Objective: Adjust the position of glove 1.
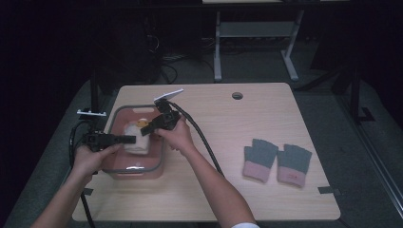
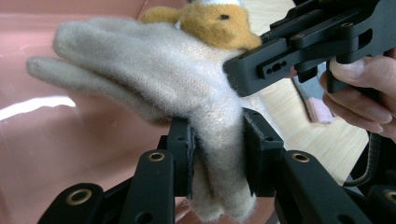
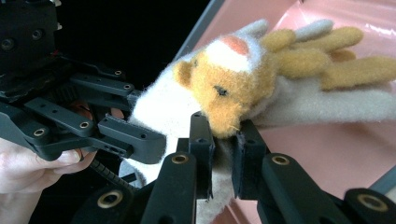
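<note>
Both tools pinch the cream bear glove (image 2: 154, 79): left tool (image 1: 127, 139) and right tool (image 1: 145, 131). It hangs over the pink tray (image 1: 138, 169), left of frame, fingers pointing away.

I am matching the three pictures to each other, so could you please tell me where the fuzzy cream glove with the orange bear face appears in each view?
High view: the fuzzy cream glove with the orange bear face lies left of centre, over the pink plastic bin, between both grippers.
Left gripper view: upper centre, cuff clamped in the near jaws.
Right gripper view: centre, bear face above the near jaws.
Shared landmark: the pink bin.
</note>
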A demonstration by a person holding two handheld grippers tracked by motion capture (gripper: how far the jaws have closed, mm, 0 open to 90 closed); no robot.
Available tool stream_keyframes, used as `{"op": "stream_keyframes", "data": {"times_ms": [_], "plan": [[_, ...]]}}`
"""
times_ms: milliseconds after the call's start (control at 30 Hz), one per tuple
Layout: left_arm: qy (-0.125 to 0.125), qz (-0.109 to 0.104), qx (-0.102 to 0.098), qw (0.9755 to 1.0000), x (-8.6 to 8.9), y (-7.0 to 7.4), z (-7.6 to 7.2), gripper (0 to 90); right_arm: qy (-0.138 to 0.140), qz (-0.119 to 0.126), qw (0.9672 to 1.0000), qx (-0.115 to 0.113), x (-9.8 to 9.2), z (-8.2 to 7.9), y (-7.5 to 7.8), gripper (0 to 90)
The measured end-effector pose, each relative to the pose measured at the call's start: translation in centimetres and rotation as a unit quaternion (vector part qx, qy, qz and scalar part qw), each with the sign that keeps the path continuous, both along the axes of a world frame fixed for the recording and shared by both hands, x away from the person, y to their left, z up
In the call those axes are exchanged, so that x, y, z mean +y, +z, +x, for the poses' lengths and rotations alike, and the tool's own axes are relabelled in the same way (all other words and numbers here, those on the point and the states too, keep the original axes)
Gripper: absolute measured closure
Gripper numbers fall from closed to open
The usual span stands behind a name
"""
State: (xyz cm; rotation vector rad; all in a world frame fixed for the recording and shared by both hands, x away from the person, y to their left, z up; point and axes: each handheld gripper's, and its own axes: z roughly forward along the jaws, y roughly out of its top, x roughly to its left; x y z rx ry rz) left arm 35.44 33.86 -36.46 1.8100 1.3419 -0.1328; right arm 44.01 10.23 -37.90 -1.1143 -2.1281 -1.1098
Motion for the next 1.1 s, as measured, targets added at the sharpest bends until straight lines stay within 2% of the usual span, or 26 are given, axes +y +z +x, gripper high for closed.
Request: {"op": "stream_keyframes", "data": {"times_ms": [233, 367, 567, 633, 733, 800, 1000, 1100], "plan": [[0.013, 0.018, 0.02, 0.9996, 0.1, -1.2, 0.1, 67.5, 0.001, -0.013, 0.9999, 0.01, 0.6, 0.1, -1.3, 79.8], [0.016, 0.028, 0.027, 0.9991, 0.0, -1.7, 0.0, 67.7, 0.003, -0.029, 0.9995, 0.013, 0.9, 0.1, -1.8, 79.2], [0.022, 0.043, 0.033, 0.9983, 0.1, -2.1, -0.1, 67.9, 0.008, -0.054, 0.9985, 0.007, 0.9, 0.0, -1.6, 76.1], [0.021, 0.056, 0.035, 0.9976, -0.1, -2.3, -0.1, 67.9, 0.009, -0.062, 0.998, 0.007, 0.9, -0.1, -1.5, 75.6], [0.025, 0.063, 0.039, 0.9969, -0.2, -2.5, -0.1, 67.9, 0.011, -0.075, 0.9971, 0.001, 0.7, -0.2, -1.2, 73.7], [0.023, 0.076, 0.044, 0.9959, -0.2, -2.7, -0.1, 67.9, 0.013, -0.081, 0.9966, 0.004, 0.6, -0.2, -1.0, 71.6], [0.021, 0.098, 0.061, 0.9931, -0.2, -3.5, 0.0, 67.7, 0.011, -0.073, 0.9973, -0.004, -0.2, -0.1, -0.4, 70.8], [0.012, 0.095, 0.068, 0.9931, -0.4, -3.7, 0.0, 66.5, 0.012, -0.074, 0.9972, -0.005, -0.3, -0.2, -0.2, 70.8]]}}
